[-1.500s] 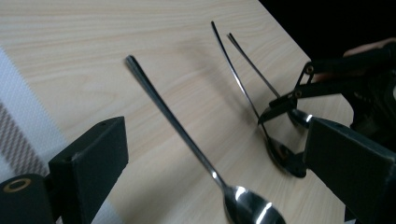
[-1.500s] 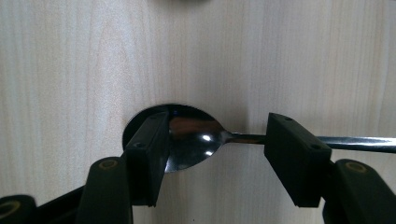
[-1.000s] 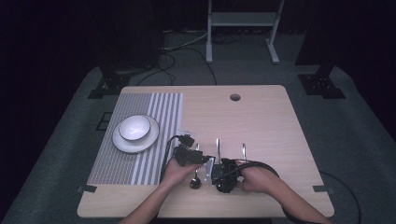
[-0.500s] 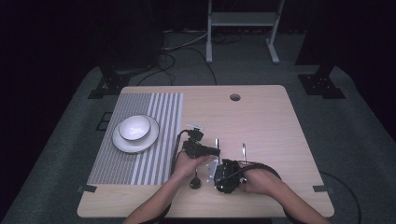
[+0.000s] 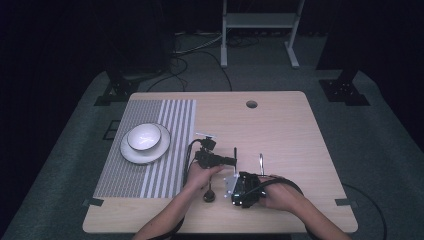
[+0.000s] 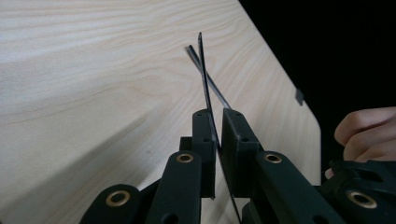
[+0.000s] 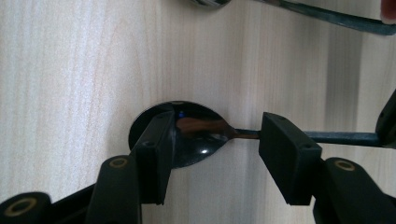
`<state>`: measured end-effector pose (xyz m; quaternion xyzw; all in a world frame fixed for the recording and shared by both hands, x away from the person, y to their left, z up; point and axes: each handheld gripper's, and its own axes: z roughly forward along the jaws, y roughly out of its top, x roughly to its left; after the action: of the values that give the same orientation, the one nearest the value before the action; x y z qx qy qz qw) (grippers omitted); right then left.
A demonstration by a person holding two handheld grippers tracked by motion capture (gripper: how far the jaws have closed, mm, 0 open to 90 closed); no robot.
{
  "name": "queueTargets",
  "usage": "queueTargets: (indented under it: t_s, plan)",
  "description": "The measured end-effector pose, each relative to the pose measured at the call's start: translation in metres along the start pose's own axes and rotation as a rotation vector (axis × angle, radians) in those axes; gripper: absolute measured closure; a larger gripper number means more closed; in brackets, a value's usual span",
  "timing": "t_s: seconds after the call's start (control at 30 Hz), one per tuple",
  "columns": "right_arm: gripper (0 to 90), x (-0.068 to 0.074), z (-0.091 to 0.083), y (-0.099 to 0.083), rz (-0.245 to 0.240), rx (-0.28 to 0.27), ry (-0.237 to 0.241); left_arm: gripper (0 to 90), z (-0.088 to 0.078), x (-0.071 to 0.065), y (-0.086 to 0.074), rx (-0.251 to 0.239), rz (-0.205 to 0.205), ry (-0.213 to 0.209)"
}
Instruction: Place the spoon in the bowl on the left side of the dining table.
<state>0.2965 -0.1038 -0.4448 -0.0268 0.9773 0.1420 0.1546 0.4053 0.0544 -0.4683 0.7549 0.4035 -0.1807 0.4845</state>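
Big light wood table [image 5: 300, 130], and off to the left of both grippers there's a striped placemat [image 5: 175, 115] with a plate [image 5: 127, 155] and a bowl [image 5: 144, 136] sitting on it.

The left gripper [image 6: 218, 116] has just been closing its jaws. They're now pinched tight on a thin knife [image 6: 204, 70], which sticks out ahead of them edge-on, just above the wood.

The right gripper [image 7: 215, 135], just to the right of it, has its jaws squeezed around a spoon [image 7: 201, 140]. One pad is on the tip of the bowl and the other is at the neck. A second spoon [image 5: 209, 195] lies loose between the two hands.

Looks to me like the grabbing step of laying a place setting. Next would be lifting both pieces cleanly and carrying them left to the mat without that skinny knife twisting.
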Motion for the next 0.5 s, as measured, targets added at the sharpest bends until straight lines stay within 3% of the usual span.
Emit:
queueTargets:
  t_s: [0.2,0.3,0.33,0.43,0.5]
  plan:
    - [42.1,0.004,-0.001,-0.002,-0.017,-0.003,-0.023,86.9,-0.002,-0.001,0.0,-0.031,-0.015,-0.045]
    - [39.6,0.003,-0.003,-0.005,0.01,-0.01,-0.019,89.1,-0.005,-0.005,0.002,-0.05,-0.013,-0.067]
    - [39.0,0.003,-0.005,-0.007,0.018,-0.021,-0.026,89.8,-0.007,-0.009,0.004,-0.055,0.006,-0.058]
    - [37.4,-0.004,-0.018,-0.019,0.103,-0.103,-0.017,90.0,-0.01,-0.018,0.007,-0.058,0.039,-0.053]
    - [36.8,-0.008,-0.026,-0.027,0.146,-0.127,-0.019,89.9,-0.011,-0.023,0.009,-0.055,0.062,-0.039]
